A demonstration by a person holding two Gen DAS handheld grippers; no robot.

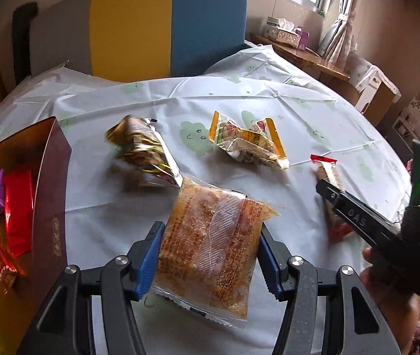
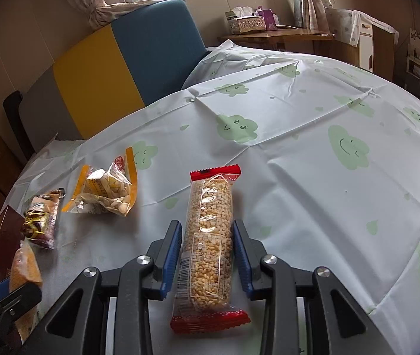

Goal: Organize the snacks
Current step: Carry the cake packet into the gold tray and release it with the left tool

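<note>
My left gripper (image 1: pixel 208 254) is shut on an orange crispy snack packet (image 1: pixel 210 245) held just above the table, beside the dark red snack box (image 1: pixel 51 204) at the left. My right gripper (image 2: pixel 207 251) straddles a red-ended puffed grain bar (image 2: pixel 208 242); its blue pads sit at the bar's sides and the bar seems to lie on the cloth. The right gripper (image 1: pixel 325 189) also shows in the left wrist view over that bar (image 1: pixel 329 174). A gold-brown packet (image 1: pixel 143 151) and a yellow-edged nut packet (image 1: pixel 248 142) lie farther back.
The box holds several wrapped snacks (image 1: pixel 17 204). The table has a white cloth with green clouds (image 2: pixel 328 177). A yellow and blue chair back (image 1: pixel 165 26) stands behind it. A wooden shelf with tissue boxes (image 2: pixel 248 20) is at the far right.
</note>
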